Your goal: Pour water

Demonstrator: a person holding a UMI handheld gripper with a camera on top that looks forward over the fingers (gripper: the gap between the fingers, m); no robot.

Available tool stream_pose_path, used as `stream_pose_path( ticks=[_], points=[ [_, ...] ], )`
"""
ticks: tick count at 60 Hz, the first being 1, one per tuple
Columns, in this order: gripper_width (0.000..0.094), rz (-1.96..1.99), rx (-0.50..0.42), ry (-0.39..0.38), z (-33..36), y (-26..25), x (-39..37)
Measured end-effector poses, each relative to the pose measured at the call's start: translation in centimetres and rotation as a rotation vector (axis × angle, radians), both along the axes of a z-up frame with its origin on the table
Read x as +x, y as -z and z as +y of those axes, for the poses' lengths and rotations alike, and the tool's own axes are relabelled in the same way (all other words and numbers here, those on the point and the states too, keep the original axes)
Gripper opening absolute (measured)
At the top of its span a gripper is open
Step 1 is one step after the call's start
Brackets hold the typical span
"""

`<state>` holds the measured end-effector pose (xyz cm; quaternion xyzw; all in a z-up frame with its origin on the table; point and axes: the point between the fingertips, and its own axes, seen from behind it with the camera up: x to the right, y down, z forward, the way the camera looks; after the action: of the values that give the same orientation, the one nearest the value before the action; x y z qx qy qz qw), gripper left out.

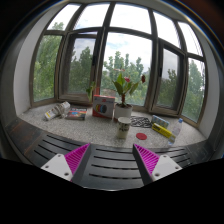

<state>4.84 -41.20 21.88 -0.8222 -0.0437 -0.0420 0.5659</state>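
Observation:
My gripper (112, 160) is open, its two magenta pads (76, 157) wide apart with nothing between them. It hovers over a dark slatted surface (110, 155) in front of a stone windowsill (40, 118). Beyond the fingers, a small grey cup (123, 126) stands on the sill. Behind the cup sits a potted plant (124, 92) in a white pot. A clear bottle (182, 127) stands at the sill's right end.
On the sill lie a red box (103, 106), a white mug and small packets (62, 110) at the left, a red round coaster (141, 122), and a yellow item (162, 129) at the right. Bay windows (112, 55) rise behind, with trees outside.

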Motion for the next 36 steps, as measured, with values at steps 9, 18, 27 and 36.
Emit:
stream_pose_path(
  ticks=[9,18,27,36],
  points=[
    [0.0854,-0.018,-0.061,0.044,1.7,6.2,8.6],
    [0.0854,-0.018,-0.096,0.105,3.7,11.6,19.2],
    [0.0856,-0.011,-0.084,0.166,8.0,14.8,30.9],
    [0.0849,0.007,-0.048,0.168,14.1,15.4,39.7]
  ],
)
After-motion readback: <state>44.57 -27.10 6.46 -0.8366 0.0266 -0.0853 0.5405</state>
